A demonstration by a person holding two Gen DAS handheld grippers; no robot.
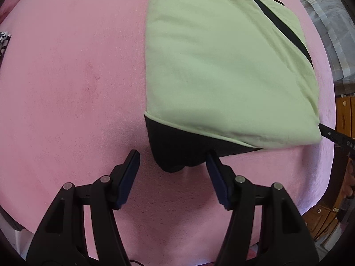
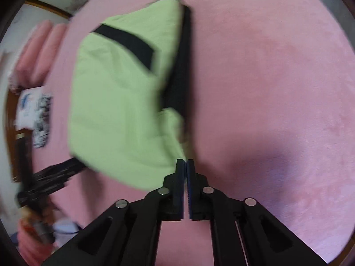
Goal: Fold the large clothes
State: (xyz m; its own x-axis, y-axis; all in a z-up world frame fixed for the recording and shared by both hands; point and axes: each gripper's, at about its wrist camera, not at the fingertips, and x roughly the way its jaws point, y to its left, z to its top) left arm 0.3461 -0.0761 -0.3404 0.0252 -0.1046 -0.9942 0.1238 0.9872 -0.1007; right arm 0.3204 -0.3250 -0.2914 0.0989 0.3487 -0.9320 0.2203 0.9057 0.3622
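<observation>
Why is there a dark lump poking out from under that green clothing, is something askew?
Yes. A black fabric flap sticks out past the lower edge of the folded green garment, between the open left claw fingers, so that fold looks uneven. The right claw is shut on the garment's corner, pulling it off the pink blanket.

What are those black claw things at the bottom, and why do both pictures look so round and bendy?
Those are grippers, like big tongs, and a person holds one in each hand. A little camera with a very wide lens sits on each one, which bends the picture round. One picture looks along the left gripper; its two fingers stand apart, open, on either side of a black corner of cloth. The other looks along the right gripper; its fingers are pressed together, pinching a corner of the green and black garment. That garment lies partly folded on a pink blanket. The right picture is blurry, so small details there are hard to tell.
</observation>
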